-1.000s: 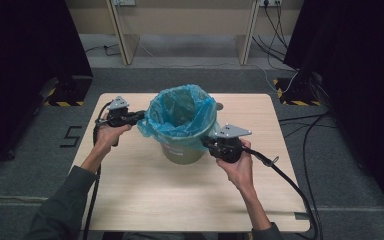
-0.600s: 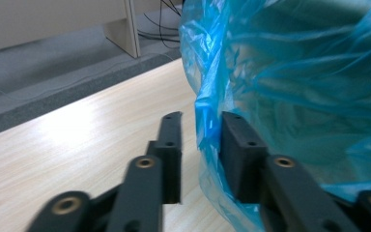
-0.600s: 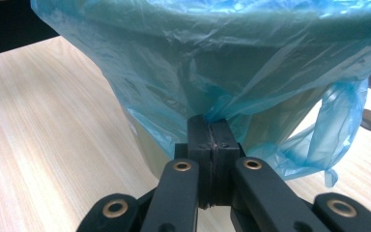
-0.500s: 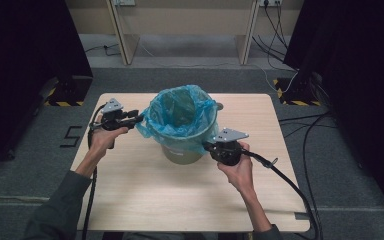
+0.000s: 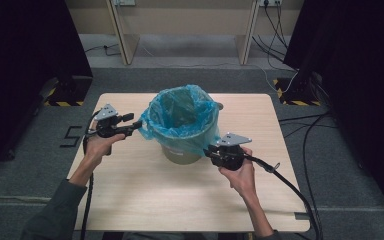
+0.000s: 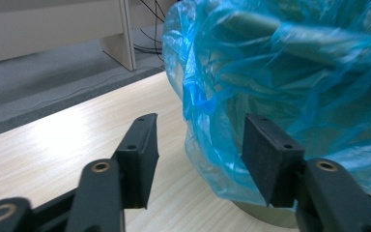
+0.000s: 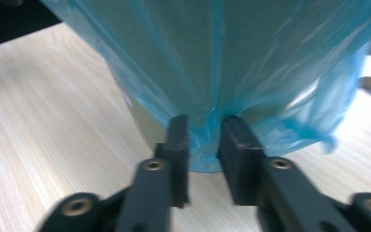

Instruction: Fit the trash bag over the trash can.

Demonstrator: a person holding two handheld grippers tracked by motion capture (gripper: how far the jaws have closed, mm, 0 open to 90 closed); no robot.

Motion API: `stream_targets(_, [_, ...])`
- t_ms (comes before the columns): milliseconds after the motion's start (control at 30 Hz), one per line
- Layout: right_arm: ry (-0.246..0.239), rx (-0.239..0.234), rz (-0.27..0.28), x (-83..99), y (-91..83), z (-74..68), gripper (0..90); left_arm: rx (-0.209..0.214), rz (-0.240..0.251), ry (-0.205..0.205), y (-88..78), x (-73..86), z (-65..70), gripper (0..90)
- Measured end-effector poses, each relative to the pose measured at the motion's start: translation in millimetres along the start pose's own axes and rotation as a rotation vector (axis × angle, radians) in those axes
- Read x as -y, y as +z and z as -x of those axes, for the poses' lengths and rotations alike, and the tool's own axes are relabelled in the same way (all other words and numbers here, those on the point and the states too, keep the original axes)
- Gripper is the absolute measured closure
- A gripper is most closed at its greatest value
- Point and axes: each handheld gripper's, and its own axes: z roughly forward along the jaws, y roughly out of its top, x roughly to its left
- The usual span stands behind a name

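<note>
Bin stands upright mid-table, mouth up, blue bag folded over its rim. Left gripper, left of the bin: jaws have just been opening, stand half apart, bag hem loose between them. Right gripper, right of the bin: jaws just opening, narrowly apart, bag fold between. The high view alone shows the bag's open mouth.

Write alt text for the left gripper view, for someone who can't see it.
The left gripper stands with its two black jaws apart, just opened, beside a bin lined with a blue plastic bag. The bag's loose hem hangs between the jaws, unpinched, over a light wooden table.
</note>
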Motion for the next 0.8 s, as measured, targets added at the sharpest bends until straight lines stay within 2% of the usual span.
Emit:
stream_targets(33, [0.005, 0.011, 0.004, -1.8, -4.8, -0.3, 64.1, 0.002, 0.01, -0.005, -7.3, -1.1, 1.4, 44.2])
stream_targets(67, [0.005, 0.011, 0.004, -1.8, -4.8, -0.3, 64.1, 0.002, 0.01, -0.005, -7.3, -1.1, 1.4, 42.8])
stream_targets(133, [0.017, 0.02, 0.022, -6.5, -19.0, -0.8, 54.8, 0.01, 0.021, -0.008, -17.2, -0.2, 6.5, 40.7])
stream_targets(267, [0.025, 0.042, 0.047, -11.2, -29.5, 0.8, 50.1, 0.026, 0.041, -0.004, -24.2, 2.7, 14.5, 39.6])
stream_targets(367, [0.034, 0.076, 0.065, -19.8, -37.3, 8.2, 48.2, 0.061, 0.05, 0.018, -28.6, 6.1, 27.4, 39.4])
stream_targets(567, [0.043, 0.103, 0.102, -40.8, -46.5, 16.0, 46.5, 0.099, 0.052, 0.048, -25.4, 7.7, 39.7, 38.6])
stream_targets(600, [0.045, 0.102, 0.106, -43.8, -46.7, 17.2, 46.4, 0.127, 0.049, 0.065, -21.5, 8.2, 45.1, 37.6])
stream_targets(633, [0.046, 0.103, 0.109, -46.4, -46.5, 18.3, 45.9, 0.144, 0.049, 0.07, -19.4, 8.7, 47.6, 36.7])
stream_targets(667, [0.046, 0.103, 0.109, -46.4, -46.5, 18.3, 45.9, 0.144, 0.049, 0.07, -19.4, 8.7, 47.6, 35.4])
stream_targets(700, [0.053, 0.105, 0.111, -50.5, -45.4, 19.9, 45.7, 0.173, 0.053, 0.07, -15.6, 9.5, 52.3, 33.9])
stream_targets(800, [0.059, 0.089, 0.116, -52.7, -42.8, 20.2, 45.6, 0.182, 0.05, 0.086, -12.7, 9.6, 57.0, 31.7])
